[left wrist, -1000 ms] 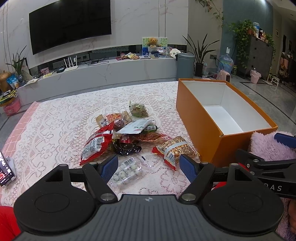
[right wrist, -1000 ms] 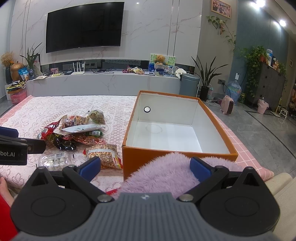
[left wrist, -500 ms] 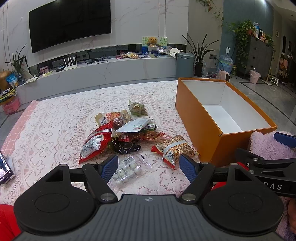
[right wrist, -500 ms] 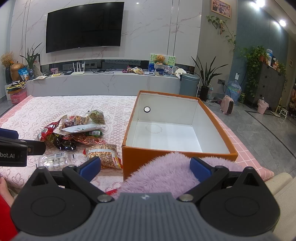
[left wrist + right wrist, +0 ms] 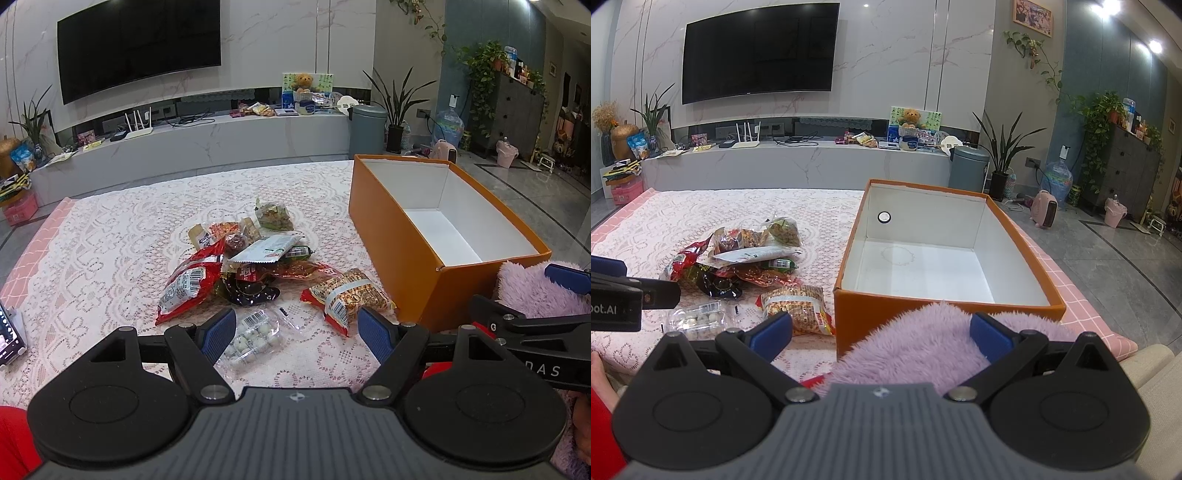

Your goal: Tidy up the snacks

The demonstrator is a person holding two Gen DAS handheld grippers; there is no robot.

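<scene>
- Two grippers, both held low at the near edge of the lace tablecloth (image 5: 110,236) and pointing forward.
- My left gripper (image 5: 296,329) gapes wide, holding nothing, just behind the clear pack of white candies (image 5: 251,336).
- Snack pile (image 5: 240,266) lies mid-cloth; the peanut packet (image 5: 347,295) sits nearest the orange box (image 5: 391,254).
- My right gripper (image 5: 881,332) is spread wide over a purple fluffy cushion (image 5: 916,350), facing the box, which holds no snacks.

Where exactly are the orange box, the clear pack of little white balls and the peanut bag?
orange box (image 5: 905,310): right wrist view, its near outer wall.
clear pack of white balls (image 5: 253,338): left wrist view, middle of the pack.
peanut bag (image 5: 347,295): left wrist view, its printed front.
</scene>
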